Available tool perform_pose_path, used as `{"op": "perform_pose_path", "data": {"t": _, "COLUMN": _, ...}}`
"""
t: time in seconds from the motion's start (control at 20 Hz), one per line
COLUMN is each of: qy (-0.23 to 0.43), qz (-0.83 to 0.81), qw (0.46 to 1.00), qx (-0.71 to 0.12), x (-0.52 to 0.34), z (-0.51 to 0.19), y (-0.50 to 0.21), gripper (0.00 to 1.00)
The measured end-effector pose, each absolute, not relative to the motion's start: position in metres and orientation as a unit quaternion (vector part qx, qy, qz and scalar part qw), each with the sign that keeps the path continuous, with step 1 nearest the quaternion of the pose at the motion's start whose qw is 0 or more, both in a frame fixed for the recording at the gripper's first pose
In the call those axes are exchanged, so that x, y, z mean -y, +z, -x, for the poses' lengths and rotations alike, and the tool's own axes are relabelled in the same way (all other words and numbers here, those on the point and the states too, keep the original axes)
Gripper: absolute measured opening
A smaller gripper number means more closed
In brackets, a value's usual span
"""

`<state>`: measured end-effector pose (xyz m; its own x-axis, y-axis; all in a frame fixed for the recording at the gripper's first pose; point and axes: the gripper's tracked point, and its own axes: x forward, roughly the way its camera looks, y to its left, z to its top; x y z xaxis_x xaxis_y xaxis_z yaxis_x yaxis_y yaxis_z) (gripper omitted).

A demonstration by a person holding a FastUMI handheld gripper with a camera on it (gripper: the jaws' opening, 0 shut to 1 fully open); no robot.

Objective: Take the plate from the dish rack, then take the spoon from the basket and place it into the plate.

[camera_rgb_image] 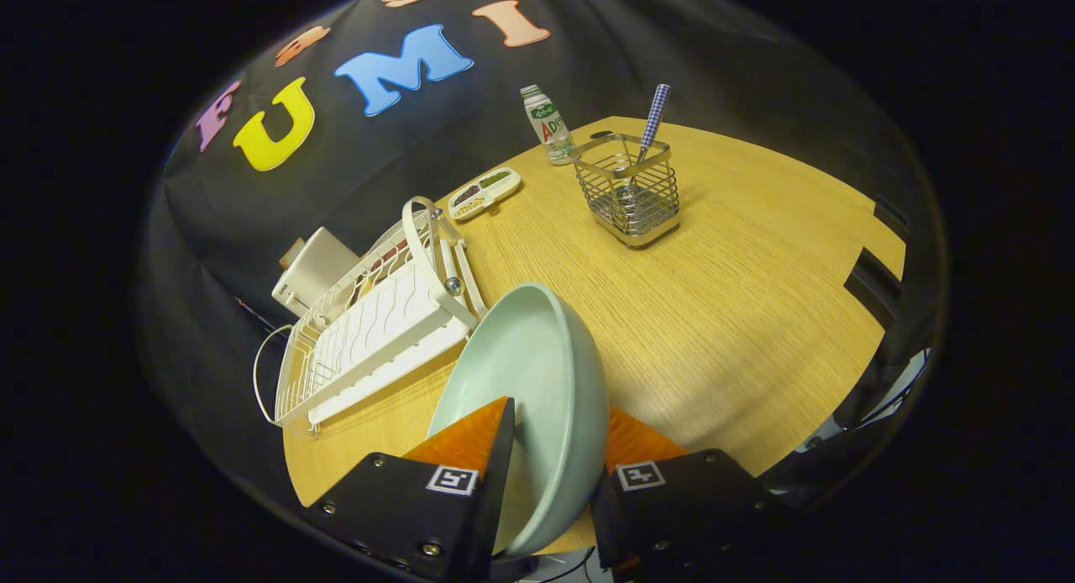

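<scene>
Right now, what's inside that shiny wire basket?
A spoon with a blue checked handle stands inside the square metal wire basket; its bowl is blurred behind the wires. The jaws are shut on the pale green plate.

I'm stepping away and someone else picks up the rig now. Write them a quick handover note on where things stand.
Claw: shut on the plate, one finger on each face, plate held on edge above the table.
Dish rack: beside the plate, with no plate left in it.
Spoon: standing in the wire basket, beyond the fingers.
Done: plate taken from the rack.
Left: set the plate down, fetch the spoon, lay it in the plate.
</scene>
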<state>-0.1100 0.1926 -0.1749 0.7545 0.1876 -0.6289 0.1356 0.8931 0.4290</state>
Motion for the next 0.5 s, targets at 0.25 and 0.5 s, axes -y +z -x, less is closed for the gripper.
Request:
{"op": "perform_pose_path", "data": {"t": 0.25, "qy": -0.009, "qz": -0.220, "qw": 0.913, "qx": -0.344, "x": -0.176, "z": 0.105, "y": -0.172, "gripper": 0.73}}
{"op": "perform_pose_path", "data": {"t": 0.5, "qy": -0.038, "qz": -0.204, "qw": 0.930, "qx": -0.304, "x": -0.149, "z": 0.078, "y": -0.142, "gripper": 0.73}}
